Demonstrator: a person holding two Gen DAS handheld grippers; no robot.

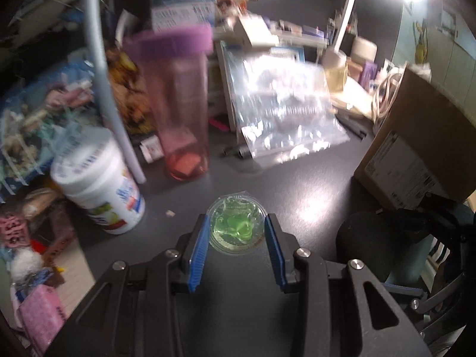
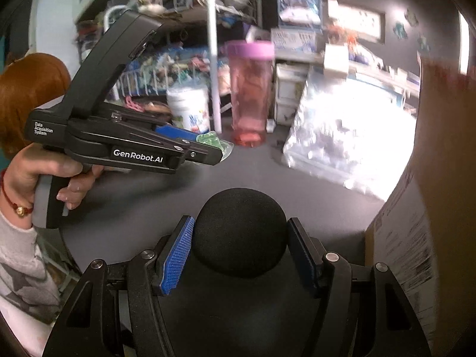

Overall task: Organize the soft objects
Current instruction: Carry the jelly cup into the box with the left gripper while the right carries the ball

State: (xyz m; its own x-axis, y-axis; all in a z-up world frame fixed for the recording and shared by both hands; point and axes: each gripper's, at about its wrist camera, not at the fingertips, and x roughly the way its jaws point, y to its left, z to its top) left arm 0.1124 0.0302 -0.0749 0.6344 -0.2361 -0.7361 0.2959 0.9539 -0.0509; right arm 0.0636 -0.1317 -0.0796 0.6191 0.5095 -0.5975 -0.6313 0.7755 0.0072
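Note:
My left gripper (image 1: 236,230) is shut on a round clear pack with a green squishy toy (image 1: 236,227) inside, held just above the dark desk (image 1: 297,178). The right wrist view shows that gripper (image 2: 218,148) from the side with the green pack (image 2: 212,141) at its tips. My right gripper (image 2: 239,239) is shut on a black foam ball (image 2: 241,232), held over the desk. The ball also shows at the right in the left wrist view (image 1: 364,244).
A pink tumbler (image 1: 181,107) with a purple lid, a white canister (image 1: 98,187) and a white pole (image 1: 104,74) stand at the back left. A clear plastic bag (image 1: 285,110) lies behind. A cardboard box (image 1: 416,145) stands at the right. Clutter fills the left edge.

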